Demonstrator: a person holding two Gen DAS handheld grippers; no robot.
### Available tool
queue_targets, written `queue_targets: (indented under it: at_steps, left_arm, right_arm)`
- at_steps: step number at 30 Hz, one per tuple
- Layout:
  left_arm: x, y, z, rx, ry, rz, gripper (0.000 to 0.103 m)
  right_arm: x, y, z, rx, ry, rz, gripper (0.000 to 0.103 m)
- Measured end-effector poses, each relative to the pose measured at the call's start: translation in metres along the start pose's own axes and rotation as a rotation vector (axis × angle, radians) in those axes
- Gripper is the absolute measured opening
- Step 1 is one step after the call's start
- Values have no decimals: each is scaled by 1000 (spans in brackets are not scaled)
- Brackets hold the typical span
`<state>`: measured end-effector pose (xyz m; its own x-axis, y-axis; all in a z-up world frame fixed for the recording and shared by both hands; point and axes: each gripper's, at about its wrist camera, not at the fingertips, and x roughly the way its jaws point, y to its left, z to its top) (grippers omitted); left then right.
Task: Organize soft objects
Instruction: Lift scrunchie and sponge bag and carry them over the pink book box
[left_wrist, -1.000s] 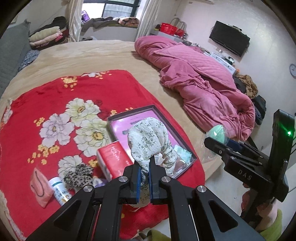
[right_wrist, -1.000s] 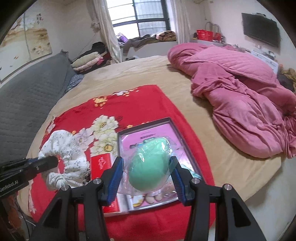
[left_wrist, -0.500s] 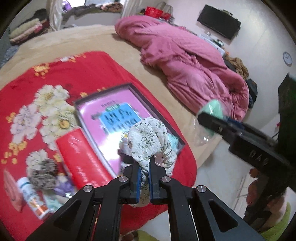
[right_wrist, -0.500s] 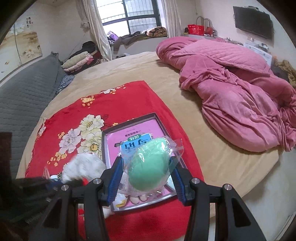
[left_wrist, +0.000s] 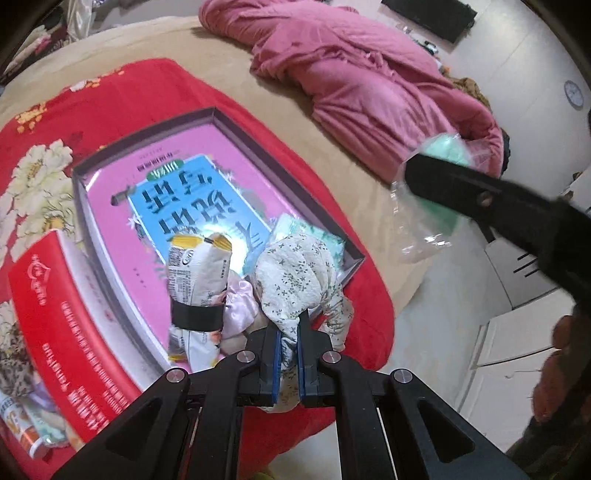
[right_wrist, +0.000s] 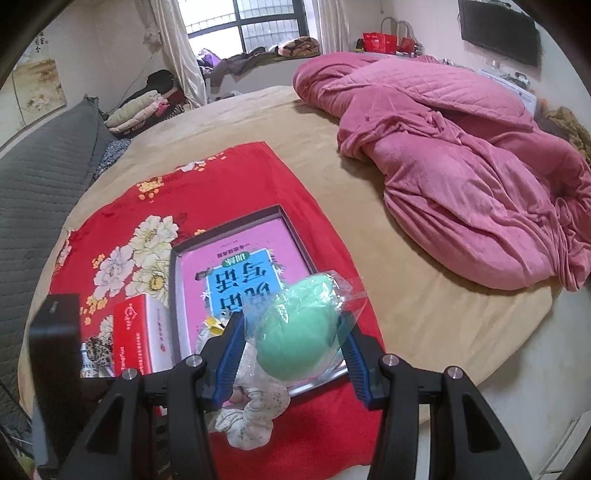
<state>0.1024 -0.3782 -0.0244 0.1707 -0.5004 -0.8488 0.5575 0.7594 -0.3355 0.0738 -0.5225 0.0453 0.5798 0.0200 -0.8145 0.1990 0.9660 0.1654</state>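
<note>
My left gripper (left_wrist: 287, 345) is shut on a white floral cloth scrunchie (left_wrist: 295, 280) and holds it over the near right corner of the open pink-lined box (left_wrist: 218, 122). The scrunchie also shows in the right wrist view (right_wrist: 255, 413), hanging at the box's near edge. My right gripper (right_wrist: 295, 347) is shut on a green sponge in a clear bag (right_wrist: 299, 332), held above the box (right_wrist: 284, 221). In the left wrist view that sponge (left_wrist: 443, 151) sits off to the right. The box holds a snack packet (left_wrist: 195, 280), a pink satin piece (left_wrist: 240, 306) and a mint pack (left_wrist: 310, 232).
A red tissue box (left_wrist: 55, 317) lies left of the pink box on the red floral blanket (right_wrist: 229, 177). A leopard scrunchie (right_wrist: 96, 349) and small bottles lie further left. A pink quilt (right_wrist: 461, 155) is heaped on the right of the bed. The bed edge and floor are near.
My left gripper has moved forward and down with the floral scrunchie, to the box's near right corner. The right gripper with the sponge has come closer over the box.
</note>
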Motion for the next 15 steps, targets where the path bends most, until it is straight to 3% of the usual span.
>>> queue_targets:
  at_steps: [15]
  left_arm:
    - [25,52,24,-68,10,96,6]
  right_arm:
    - [42,-3,-6,3,69,-4,51]
